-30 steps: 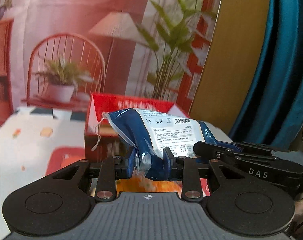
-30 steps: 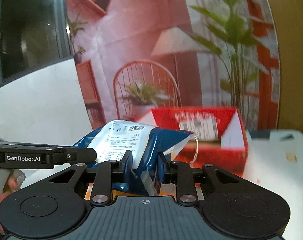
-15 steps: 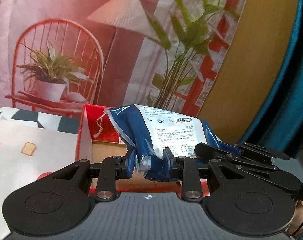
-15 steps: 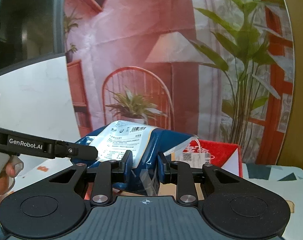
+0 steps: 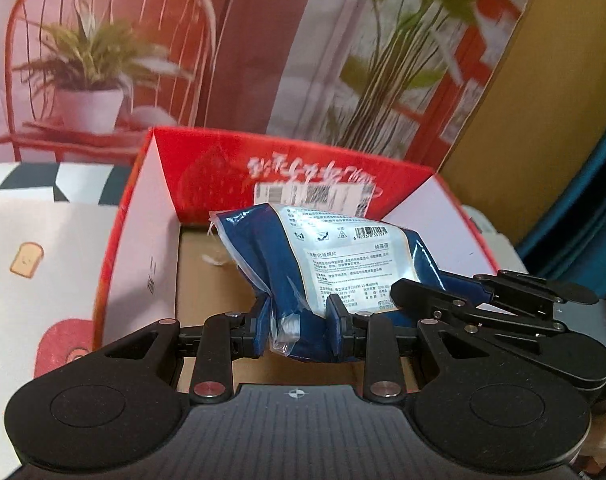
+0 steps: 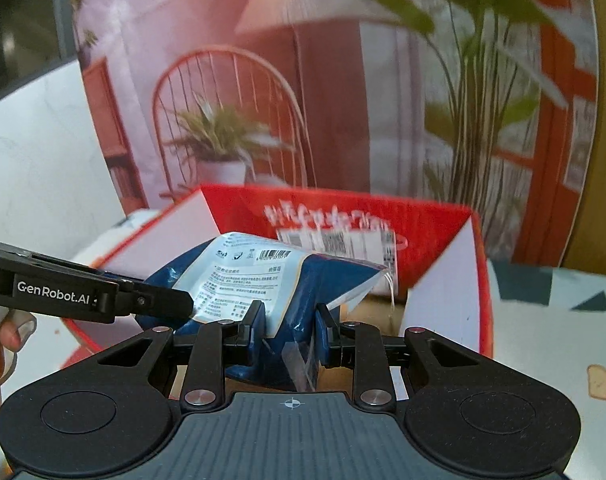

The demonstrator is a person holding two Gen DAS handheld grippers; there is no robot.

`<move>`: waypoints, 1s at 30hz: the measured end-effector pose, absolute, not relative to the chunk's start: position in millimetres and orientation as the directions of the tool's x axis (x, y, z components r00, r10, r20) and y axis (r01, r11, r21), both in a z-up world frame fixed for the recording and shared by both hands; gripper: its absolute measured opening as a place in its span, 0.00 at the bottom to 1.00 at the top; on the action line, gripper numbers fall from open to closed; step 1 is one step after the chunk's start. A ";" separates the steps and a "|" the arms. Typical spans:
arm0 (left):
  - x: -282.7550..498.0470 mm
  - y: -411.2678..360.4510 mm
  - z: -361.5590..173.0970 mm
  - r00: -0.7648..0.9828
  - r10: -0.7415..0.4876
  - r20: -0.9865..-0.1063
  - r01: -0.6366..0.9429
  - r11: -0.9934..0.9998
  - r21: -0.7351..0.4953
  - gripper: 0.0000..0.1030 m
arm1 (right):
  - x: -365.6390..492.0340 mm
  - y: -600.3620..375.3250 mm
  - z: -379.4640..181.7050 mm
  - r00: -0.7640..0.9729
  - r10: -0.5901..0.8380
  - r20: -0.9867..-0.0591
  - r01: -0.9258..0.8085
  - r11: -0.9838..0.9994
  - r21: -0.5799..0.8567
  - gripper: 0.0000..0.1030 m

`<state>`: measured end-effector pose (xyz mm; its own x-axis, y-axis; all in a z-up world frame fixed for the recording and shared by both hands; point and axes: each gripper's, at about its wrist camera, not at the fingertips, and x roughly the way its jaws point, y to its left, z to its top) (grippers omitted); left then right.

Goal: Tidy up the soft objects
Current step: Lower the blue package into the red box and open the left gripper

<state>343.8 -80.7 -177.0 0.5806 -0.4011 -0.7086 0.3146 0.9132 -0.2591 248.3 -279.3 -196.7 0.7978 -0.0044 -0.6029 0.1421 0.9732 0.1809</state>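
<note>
A soft blue and white plastic pack (image 5: 335, 252) with a barcode label is held by both grippers at once. My left gripper (image 5: 297, 326) is shut on its near end. My right gripper (image 6: 289, 326) is shut on the pack (image 6: 263, 280) from the other side. The pack hangs over the open red cardboard box (image 5: 303, 172), above its brown floor (image 5: 211, 280). The box also shows in the right wrist view (image 6: 443, 280). Each gripper's fingers show in the other's view, the right one (image 5: 483, 300) and the left one (image 6: 83, 296).
The box stands on a table with a patterned cloth (image 5: 31, 256) bearing toast prints. A printed backdrop (image 5: 143, 40) of a chair and plants stands behind the box. A blue curtain (image 5: 583, 220) hangs at the right. A white wall panel (image 6: 35, 168) is at the left.
Both grippers have carried the pack forward and down, from in front of the red box to over its open inside. The box now looks larger and closer.
</note>
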 end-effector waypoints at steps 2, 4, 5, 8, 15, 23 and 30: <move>350.1 -82.6 -183.2 0.566 -0.390 -0.726 0.311 0.917 -0.251 0.31 | 254.2 -281.3 -203.2 0.780 0.002 -0.626 0.151 0.970 0.191 0.23; 351.9 -83.1 -187.5 0.555 -0.383 -0.738 0.310 0.919 -0.244 0.31 | 258.2 -283.7 -209.4 0.762 0.012 -0.647 0.162 0.965 0.208 0.24; 353.7 -83.3 -189.3 0.550 -0.381 -0.743 0.310 0.919 -0.242 0.31 | 259.6 -284.6 -211.9 0.755 0.015 -0.655 0.167 0.963 0.214 0.24; 354.0 -86.3 -192.3 0.544 -0.376 -0.750 0.309 0.921 -0.237 0.31 | 263.1 -288.1 -218.2 0.737 0.020 -0.675 0.183 0.956 0.229 0.24; 349.8 -91.3 -190.8 0.557 -0.352 -0.752 0.314 0.928 -0.202 0.38 | 263.2 -287.6 -219.4 0.706 -0.005 -0.708 0.224 0.950 0.217 0.25; 334.9 -76.2 -173.2 0.613 -0.316 -0.724 0.296 0.942 -0.161 0.43 | 252.3 -284.4 -207.9 0.705 -0.064 -0.707 0.265 0.948 0.178 0.31; 311.5 -66.8 -158.5 0.661 -0.291 -0.692 0.304 0.946 -0.108 0.49 | 237.6 -275.9 -189.8 0.717 -0.108 -0.688 0.284 0.948 0.147 0.48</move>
